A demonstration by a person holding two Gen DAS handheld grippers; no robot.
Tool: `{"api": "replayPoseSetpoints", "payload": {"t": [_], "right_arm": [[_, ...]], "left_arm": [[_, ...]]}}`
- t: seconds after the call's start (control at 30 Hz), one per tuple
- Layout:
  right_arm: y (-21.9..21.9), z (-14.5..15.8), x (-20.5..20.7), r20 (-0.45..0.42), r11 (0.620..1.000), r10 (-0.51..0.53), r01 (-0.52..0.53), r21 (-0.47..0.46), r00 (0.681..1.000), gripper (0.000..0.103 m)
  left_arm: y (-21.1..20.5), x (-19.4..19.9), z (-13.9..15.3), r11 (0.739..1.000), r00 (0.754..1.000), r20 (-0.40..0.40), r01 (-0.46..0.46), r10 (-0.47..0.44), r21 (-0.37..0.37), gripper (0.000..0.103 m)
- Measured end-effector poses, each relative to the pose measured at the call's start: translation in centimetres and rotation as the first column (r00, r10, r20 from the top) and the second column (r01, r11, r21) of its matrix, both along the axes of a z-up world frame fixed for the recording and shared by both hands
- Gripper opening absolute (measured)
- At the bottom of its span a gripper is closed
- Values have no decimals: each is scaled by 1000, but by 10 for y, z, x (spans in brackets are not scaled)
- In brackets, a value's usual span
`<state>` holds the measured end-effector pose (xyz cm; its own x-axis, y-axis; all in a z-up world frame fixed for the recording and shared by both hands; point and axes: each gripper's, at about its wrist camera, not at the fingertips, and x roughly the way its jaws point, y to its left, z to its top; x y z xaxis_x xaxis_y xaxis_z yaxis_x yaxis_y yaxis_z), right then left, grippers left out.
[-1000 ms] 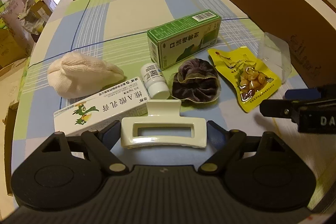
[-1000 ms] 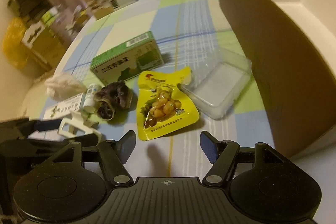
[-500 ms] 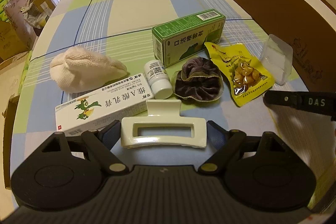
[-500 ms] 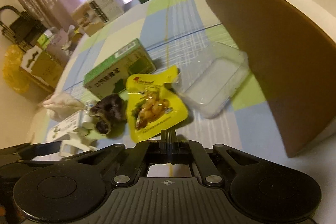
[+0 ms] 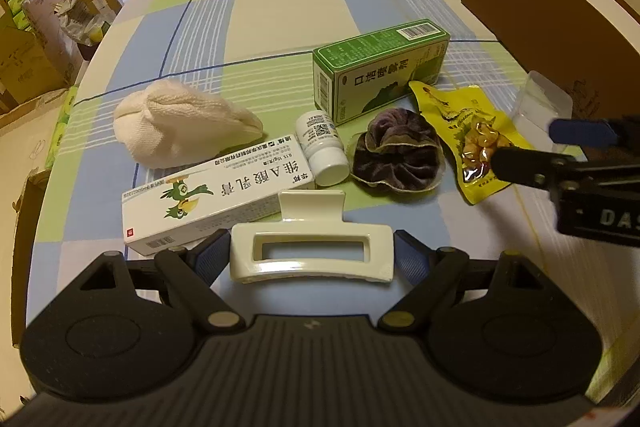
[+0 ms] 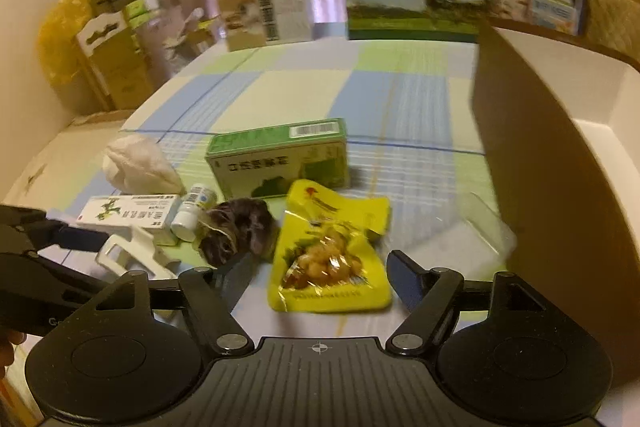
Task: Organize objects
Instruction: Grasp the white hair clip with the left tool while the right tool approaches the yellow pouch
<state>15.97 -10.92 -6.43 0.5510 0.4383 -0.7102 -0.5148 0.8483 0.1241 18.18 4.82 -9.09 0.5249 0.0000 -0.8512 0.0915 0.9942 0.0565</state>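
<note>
The right tool [image 6: 318, 279] was pressed together half a second ago and is now opening, its fingers spread over the near edge of the yellow snack pouch [image 6: 328, 255] without pinching it. The view has also rolled level, so the pouch now lies squarely ahead; I judge a grab on it is being lined up. The left tool [image 5: 311, 254] has not shifted: it stays wide, both pads against the ends of the white hair clip [image 5: 311, 251], which rests on the checked worktop [image 5: 288, 7]. The open brown box [image 6: 560, 163] stands just right of the pouch, probably where things go.
</note>
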Motion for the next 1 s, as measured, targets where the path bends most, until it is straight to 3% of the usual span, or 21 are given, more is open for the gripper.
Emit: {"api": "replayPoseSetpoints", "payload": {"t": [0.43, 0.7, 1.0], "right_arm": [[16, -22, 23, -15, 997, 18, -19, -77, 1000, 72], [23, -26, 16, 43, 988, 59, -52, -145, 997, 69], [9, -18, -16, -53, 984, 73, -81, -161, 996, 67]], "left_arm": [[-1, 10, -2, 999, 999, 15, -35, 35, -8, 85], [-2, 12, -2, 999, 999, 22, -43, 43, -6, 85], [0, 8, -2, 999, 999, 14, -43, 43, -9, 85]]}}
